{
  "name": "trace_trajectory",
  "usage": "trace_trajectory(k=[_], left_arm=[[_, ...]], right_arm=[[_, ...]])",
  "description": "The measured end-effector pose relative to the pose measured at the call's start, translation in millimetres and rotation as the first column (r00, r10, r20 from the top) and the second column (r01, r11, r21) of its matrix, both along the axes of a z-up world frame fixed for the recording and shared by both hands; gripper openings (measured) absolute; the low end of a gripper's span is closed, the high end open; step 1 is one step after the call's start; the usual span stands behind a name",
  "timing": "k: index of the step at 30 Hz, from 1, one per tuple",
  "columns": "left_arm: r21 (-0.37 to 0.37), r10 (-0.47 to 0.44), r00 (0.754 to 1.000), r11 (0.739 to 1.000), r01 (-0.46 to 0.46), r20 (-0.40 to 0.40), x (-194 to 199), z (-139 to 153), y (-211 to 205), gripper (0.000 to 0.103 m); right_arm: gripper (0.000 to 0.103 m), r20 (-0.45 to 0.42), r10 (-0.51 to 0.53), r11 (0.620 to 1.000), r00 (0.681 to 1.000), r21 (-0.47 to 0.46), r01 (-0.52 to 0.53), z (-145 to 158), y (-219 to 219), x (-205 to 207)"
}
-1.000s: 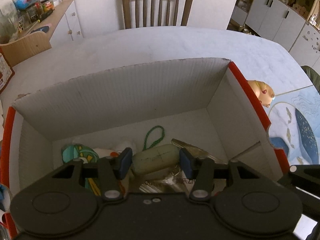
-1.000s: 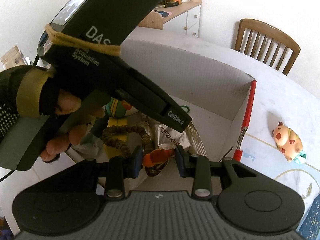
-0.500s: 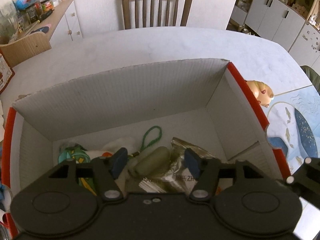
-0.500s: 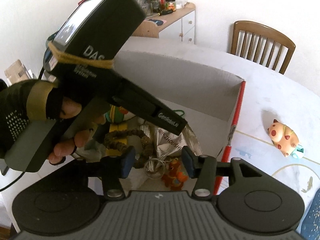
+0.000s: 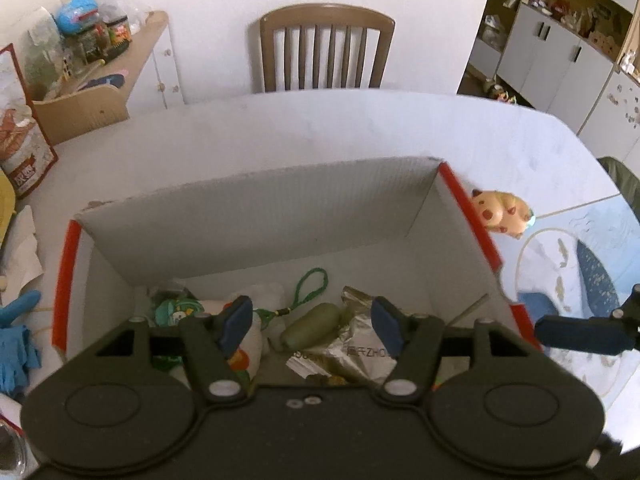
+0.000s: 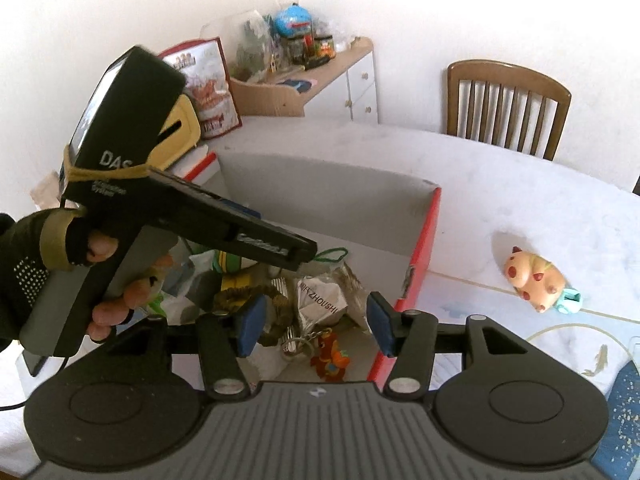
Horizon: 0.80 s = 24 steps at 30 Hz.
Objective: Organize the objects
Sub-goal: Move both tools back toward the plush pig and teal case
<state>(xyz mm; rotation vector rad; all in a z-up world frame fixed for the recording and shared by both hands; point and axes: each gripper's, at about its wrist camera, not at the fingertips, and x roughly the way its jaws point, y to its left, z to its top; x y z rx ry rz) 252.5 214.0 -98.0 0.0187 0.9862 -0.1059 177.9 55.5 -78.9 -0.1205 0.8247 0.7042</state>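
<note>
A red-edged cardboard box (image 5: 280, 208) (image 6: 430, 224) stands on the white table and holds several small items. An olive green capsule with a green cord (image 5: 310, 322) lies inside it beside a silver foil packet (image 5: 356, 344) (image 6: 320, 298). An orange fox keychain (image 6: 330, 360) lies near the box's front. My left gripper (image 5: 310, 324) hovers open above the box with nothing between its fingers. My right gripper (image 6: 314, 324) is open too, above the box's right front corner. A spotted pig toy (image 5: 500, 212) (image 6: 532, 276) lies on the table to the right of the box.
A wooden chair (image 5: 326, 50) stands at the table's far side. A blue patterned mat (image 5: 576, 264) lies right of the box. Blue cloth (image 5: 18, 340) and paper lie left. A gloved hand (image 6: 60, 248) holds the left gripper's body over the box. A cluttered cabinet (image 6: 312, 76) stands behind.
The left gripper let go of the olive capsule, which now lies in the box. The right gripper dropped the orange fox keychain. Both opened wide and drew up and back.
</note>
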Motion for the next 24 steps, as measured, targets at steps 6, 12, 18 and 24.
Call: trace_trajectory(k=[6,12,18,24], left_arm=[[-0.010,0.019,0.999,1.000,-0.019,0.040,-17.2,18.1,-6.5,0.065],[-0.029,0.036,0.996,0.999,-0.034,0.086,-37.3,37.8,-18.4,0.066],[-0.045,0.047,0.991,0.998,-0.042,0.124,-56.7,52.6,-35.2,0.067],[-0.067,0.070,0.985,0.996,-0.060,0.156,-75.1,62.8,-54.3,0.070]], right_arm=[[0.054,0.013,-0.009,0.999,1.000,0.046,0.009,8.7,-25.9,12.5],[0.059,0.021,-0.016,0.996,1.000,0.088,0.014,22.5,-47.0,7.6],[0.059,0.036,-0.022,0.993,0.999,0.120,0.017,32.4,-74.3,0.5],[0.065,0.049,-0.053,0.987,0.997,0.153,0.045,39.7,-108.3,-2.7]])
